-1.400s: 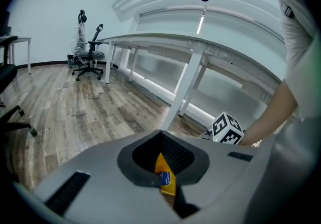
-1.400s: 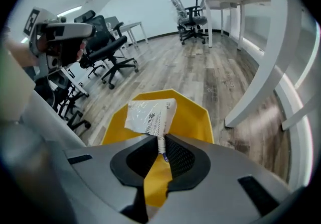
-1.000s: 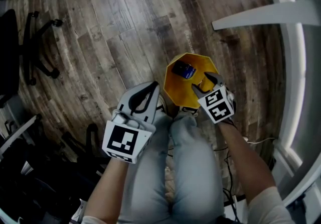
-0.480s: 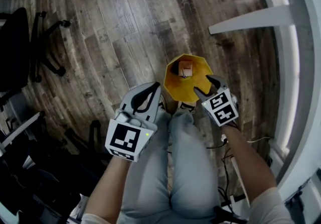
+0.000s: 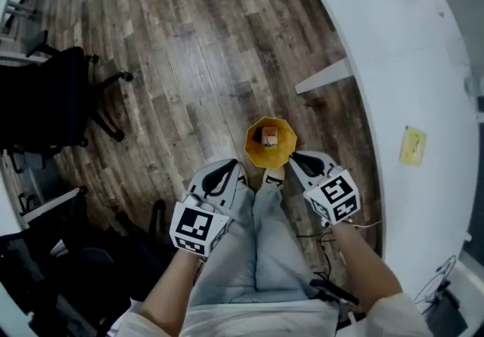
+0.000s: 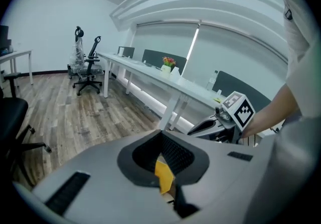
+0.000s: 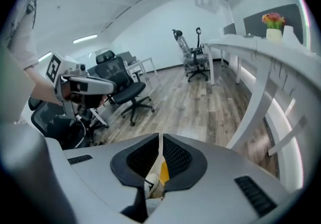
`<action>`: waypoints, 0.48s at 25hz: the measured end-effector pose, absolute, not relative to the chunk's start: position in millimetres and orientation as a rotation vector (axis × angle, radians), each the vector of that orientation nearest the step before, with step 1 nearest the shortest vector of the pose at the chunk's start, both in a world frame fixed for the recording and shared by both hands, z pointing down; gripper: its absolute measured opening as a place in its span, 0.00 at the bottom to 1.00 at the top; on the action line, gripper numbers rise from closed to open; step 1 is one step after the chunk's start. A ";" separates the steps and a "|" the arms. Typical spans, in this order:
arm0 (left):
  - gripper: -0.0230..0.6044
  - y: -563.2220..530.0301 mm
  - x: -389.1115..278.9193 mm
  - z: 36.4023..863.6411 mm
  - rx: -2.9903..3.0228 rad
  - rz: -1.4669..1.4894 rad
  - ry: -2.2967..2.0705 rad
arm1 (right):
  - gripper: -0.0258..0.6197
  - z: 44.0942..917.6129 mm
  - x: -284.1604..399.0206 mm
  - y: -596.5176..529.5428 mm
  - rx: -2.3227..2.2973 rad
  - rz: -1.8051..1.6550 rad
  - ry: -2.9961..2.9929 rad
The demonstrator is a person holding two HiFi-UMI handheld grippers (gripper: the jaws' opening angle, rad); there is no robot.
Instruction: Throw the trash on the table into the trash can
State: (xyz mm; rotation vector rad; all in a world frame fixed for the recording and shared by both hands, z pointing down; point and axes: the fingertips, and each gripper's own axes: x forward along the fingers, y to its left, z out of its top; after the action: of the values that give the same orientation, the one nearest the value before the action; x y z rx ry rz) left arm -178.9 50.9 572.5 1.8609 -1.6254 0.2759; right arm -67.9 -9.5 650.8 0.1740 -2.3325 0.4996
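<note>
Your left gripper point(image 5: 233, 167) was clenched, empty. Your right gripper point(image 5: 295, 157) — jaws had just closed on nothing. Trash can point(image 5: 253, 150) held one item point(image 5: 268, 135) — possibly a carton.

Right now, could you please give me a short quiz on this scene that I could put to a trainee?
1. True or false: the yellow trash can stands on the white table.
2. What lies on the white table near its edge? A: a yellow note. B: a red cup. C: a laptop.
3. In the head view, is the yellow trash can empty?

Key:
1. False. It stands on the wooden floor, beside the table.
2. A.
3. No. A small orange-brown item lies inside it.
</note>
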 end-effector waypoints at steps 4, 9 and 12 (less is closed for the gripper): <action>0.04 55.1 -165.7 512.3 1.857 0.297 -1.614 | 0.10 562.0 -66.6 -5.3 0.152 0.501 -2.419; 0.04 51.4 -151.7 426.9 1.923 0.207 -1.614 | 0.10 474.2 -51.7 0.5 0.200 0.572 -2.490; 0.04 49.3 -150.9 395.4 1.931 0.223 -1.645 | 0.10 433.5 -45.1 2.3 0.225 0.613 -2.546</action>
State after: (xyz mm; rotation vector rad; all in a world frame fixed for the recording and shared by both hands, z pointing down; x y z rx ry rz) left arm -150.9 49.3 395.4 1.9314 -1.6453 0.2231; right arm -45.1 2.3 433.5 0.2254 -2.5456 0.6129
